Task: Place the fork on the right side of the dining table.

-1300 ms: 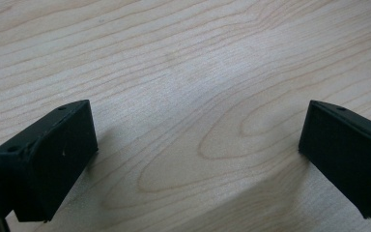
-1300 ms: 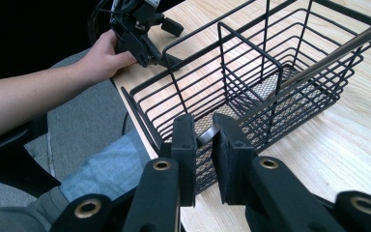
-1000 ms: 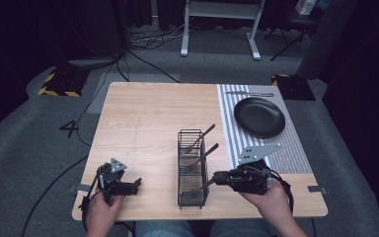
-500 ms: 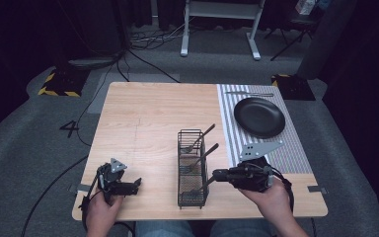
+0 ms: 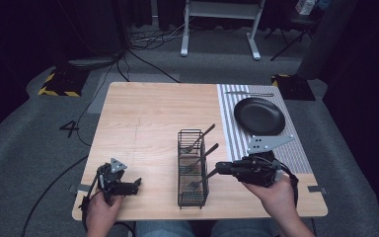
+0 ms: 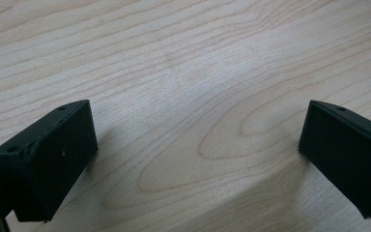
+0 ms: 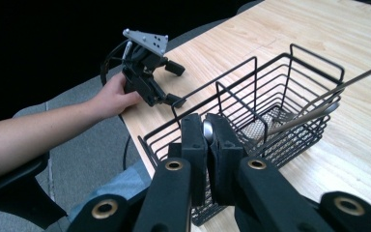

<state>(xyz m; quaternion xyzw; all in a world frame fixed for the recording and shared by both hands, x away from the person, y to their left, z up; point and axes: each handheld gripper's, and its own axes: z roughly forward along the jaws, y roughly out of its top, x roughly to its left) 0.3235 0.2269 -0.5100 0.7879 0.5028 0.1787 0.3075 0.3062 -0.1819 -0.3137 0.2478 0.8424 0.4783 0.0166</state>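
Observation:
A black wire basket (image 5: pixel 191 196) stands on the wooden table (image 5: pixel 148 118), near its front edge. Three utensils lean in the basket with their handles sticking out to the right. My right gripper (image 5: pixel 222 168) reaches in from the right, shut on the end of the nearest utensil (image 5: pixel 205 177). In the right gripper view the jaws (image 7: pixel 207 129) pinch the silver handle tip just in front of the basket (image 7: pixel 261 128). My left gripper (image 5: pixel 137 183) rests on the table's front left, open, with bare wood between its jaws (image 6: pixel 198 159).
A black plate (image 5: pixel 259 116) lies on a striped placemat (image 5: pixel 229 128) at the right, with a utensil (image 5: pixel 249 94) beyond it at the mat's far edge. The right gripper view also shows the left gripper (image 7: pixel 176 86) in its hand at the table's corner.
My right gripper has shifted slightly away from the front edge and its jaws have closed on the utensil's handle. The left gripper has stayed where it was.

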